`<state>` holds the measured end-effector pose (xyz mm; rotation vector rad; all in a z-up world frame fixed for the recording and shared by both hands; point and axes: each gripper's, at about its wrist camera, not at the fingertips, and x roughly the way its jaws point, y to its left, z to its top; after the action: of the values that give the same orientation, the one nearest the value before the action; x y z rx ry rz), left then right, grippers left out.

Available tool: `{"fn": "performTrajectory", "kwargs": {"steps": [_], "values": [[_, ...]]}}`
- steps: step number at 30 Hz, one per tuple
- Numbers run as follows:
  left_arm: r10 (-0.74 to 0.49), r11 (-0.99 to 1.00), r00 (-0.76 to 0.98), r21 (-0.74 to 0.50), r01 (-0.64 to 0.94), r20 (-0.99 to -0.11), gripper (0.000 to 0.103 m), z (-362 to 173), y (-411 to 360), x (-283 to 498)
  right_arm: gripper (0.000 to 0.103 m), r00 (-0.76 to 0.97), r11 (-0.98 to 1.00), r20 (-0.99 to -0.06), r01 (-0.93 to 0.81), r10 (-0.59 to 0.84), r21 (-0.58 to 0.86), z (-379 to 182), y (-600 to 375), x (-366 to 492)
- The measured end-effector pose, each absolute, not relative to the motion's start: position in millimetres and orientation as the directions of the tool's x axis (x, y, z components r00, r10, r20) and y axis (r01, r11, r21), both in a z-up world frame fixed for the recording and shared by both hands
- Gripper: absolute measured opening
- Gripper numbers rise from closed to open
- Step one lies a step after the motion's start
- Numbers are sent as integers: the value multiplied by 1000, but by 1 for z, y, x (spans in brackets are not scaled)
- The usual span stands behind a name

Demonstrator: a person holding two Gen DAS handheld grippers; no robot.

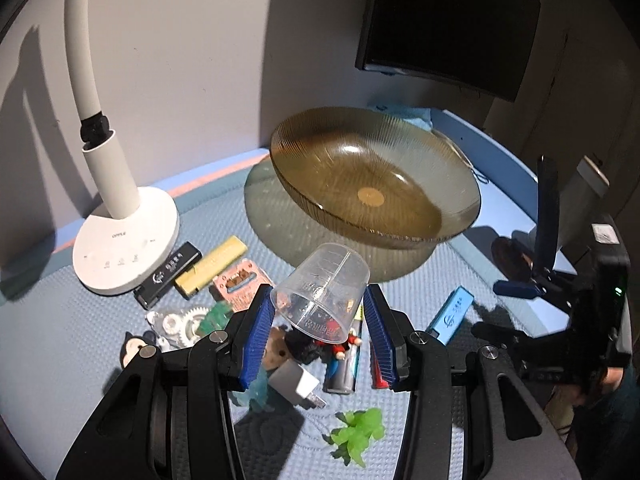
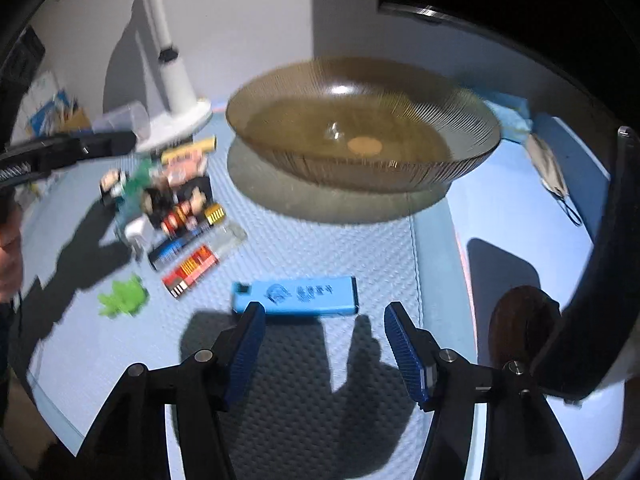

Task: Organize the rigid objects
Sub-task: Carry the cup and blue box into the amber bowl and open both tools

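Note:
My left gripper (image 1: 318,304) is shut on a clear plastic measuring cup (image 1: 320,292), tilted with its mouth toward the camera, above a pile of small items. The right wrist view shows that cup (image 2: 124,120) at far left in the left gripper (image 2: 100,144). My right gripper (image 2: 324,320) stands open with nothing between its pads. A light blue lighter (image 2: 296,294) lies flat on the mat just beyond its left fingertip. An amber ribbed glass bowl (image 1: 376,176) (image 2: 360,124) sits behind, holding nothing. In the left wrist view the right gripper (image 1: 500,308) sits at the right, near the blue lighter (image 1: 450,314).
The pile holds a black stick (image 1: 168,276), a yellow lighter (image 1: 212,266), gears, toy figures, a white plug (image 1: 296,386) and a green toy (image 1: 356,432). A white desk lamp (image 1: 124,248) stands at left. A dark monitor (image 1: 452,20) and a face mask (image 2: 548,168) are at the back right.

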<state>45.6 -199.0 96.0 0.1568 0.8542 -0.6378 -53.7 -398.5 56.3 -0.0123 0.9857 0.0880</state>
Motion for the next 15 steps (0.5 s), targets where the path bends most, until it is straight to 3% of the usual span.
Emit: {"fn": "performTrajectory", "kwargs": {"steps": [5, 12, 14, 15], "values": [[-460, 805, 485, -118, 582, -744, 43, 96, -199, 42, 60, 482, 987, -870, -160, 102, 27, 30, -396, -36], [-446, 815, 480, -121, 567, -755, 43, 93, -194, 41, 61, 517, 978, -850, -210, 102, -10, 26, -381, -12], [-446, 817, 480, -125, 564, -755, 43, 93, -192, 39, 39, 527, 977, -843, -214, 110, -6, 28, -378, -18], [-448, 816, 479, -126, 564, -755, 43, 93, -192, 37, 33, 531, 976, -840, -217, 115, -3, 29, -376, -24]]}}
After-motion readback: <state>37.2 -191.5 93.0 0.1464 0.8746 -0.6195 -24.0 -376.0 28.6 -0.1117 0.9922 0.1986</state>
